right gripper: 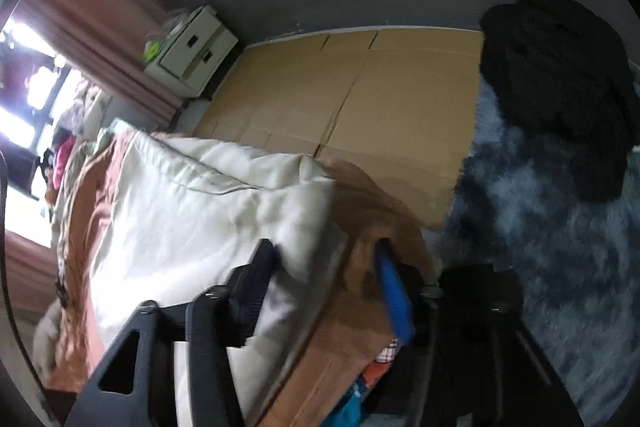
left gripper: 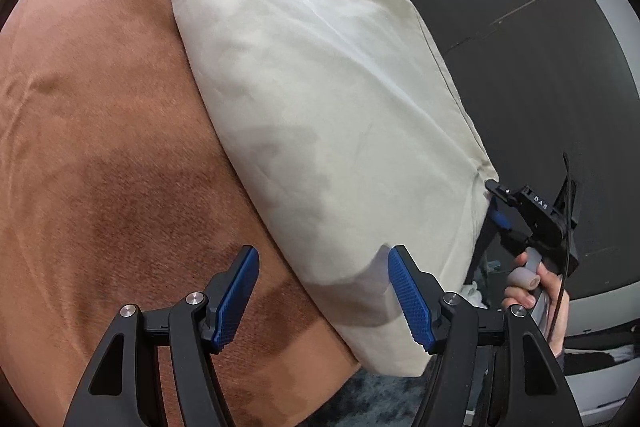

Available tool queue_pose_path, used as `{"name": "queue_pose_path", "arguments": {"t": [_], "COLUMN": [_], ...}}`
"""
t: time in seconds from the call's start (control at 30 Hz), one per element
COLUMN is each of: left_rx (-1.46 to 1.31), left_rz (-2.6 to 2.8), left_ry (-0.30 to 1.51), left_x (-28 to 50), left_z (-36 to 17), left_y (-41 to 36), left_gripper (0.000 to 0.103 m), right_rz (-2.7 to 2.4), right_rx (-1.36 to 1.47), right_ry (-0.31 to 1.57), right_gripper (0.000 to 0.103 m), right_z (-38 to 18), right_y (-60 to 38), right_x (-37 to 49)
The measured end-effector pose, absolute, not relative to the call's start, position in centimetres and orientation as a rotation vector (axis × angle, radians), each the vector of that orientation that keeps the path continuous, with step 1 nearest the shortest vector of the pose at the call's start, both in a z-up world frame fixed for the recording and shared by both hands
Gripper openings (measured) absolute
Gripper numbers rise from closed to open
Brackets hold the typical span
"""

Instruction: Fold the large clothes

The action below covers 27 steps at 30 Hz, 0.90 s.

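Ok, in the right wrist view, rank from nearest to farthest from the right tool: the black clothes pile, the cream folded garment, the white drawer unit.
1. Cream folded garment: on the brown bedspread, its edge at the right tool.
2. Black clothes pile: upper right, on the blue shaggy rug.
3. White drawer unit: upper left, by the far wall.

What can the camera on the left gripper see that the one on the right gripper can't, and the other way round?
Only the left wrist view shows the other hand-held gripper, seen at the cloth's far corner, and the person's hand holding it. Only the right wrist view shows the flattened brown cardboard on the floor, the black garment heap, the fluffy grey-blue rug and a white drawer cabinet. Both show the folded cream-white cloth on the rust-brown bed cover.
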<state>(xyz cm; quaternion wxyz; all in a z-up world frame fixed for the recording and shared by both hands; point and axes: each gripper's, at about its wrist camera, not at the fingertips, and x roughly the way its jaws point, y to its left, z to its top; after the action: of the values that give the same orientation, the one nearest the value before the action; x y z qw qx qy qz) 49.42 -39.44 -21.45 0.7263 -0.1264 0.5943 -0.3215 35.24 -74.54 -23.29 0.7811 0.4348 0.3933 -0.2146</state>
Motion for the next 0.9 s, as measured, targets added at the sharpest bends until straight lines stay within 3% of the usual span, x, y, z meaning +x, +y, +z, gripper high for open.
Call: {"name": "queue_pose_path", "arguments": {"t": [0.2, 0.23, 0.27, 0.47, 0.6, 0.9], "left_rx": [-0.297, -0.292, -0.290, -0.311, -0.283, -0.264], "left_rz": [-0.753, -0.751, -0.753, -0.758, -0.737, -0.662], "left_ry": [1.338, 1.333, 1.328, 1.334, 1.328, 1.273], "left_x": [48.8, 48.8, 48.8, 49.3, 48.6, 48.1], "left_z": [-21.9, -21.9, -21.9, -22.3, -21.7, -19.0], "left_y": [-41.0, -41.2, -41.3, -42.5, -42.8, -40.1], "left_gripper": [0.062, 0.061, 0.059, 0.053, 0.053, 0.053], "right_rz": [-0.320, -0.312, -0.304, -0.353, -0.373, -0.401], "right_rx": [1.077, 1.082, 1.079, 0.980, 0.999, 0.851], "right_ry": [0.862, 0.856, 0.838, 0.838, 0.833, 0.910], "right_gripper": [0.053, 0.047, 0.029, 0.016, 0.017, 0.035], "right_z": [-26.0, -26.2, -26.2, -25.1, -25.2, -21.7], "right_y": [-73.5, -73.3, -73.1, -72.7, -73.0, -70.3], "right_x": [35.0, 35.1, 35.2, 36.4, 36.5, 35.1]}}
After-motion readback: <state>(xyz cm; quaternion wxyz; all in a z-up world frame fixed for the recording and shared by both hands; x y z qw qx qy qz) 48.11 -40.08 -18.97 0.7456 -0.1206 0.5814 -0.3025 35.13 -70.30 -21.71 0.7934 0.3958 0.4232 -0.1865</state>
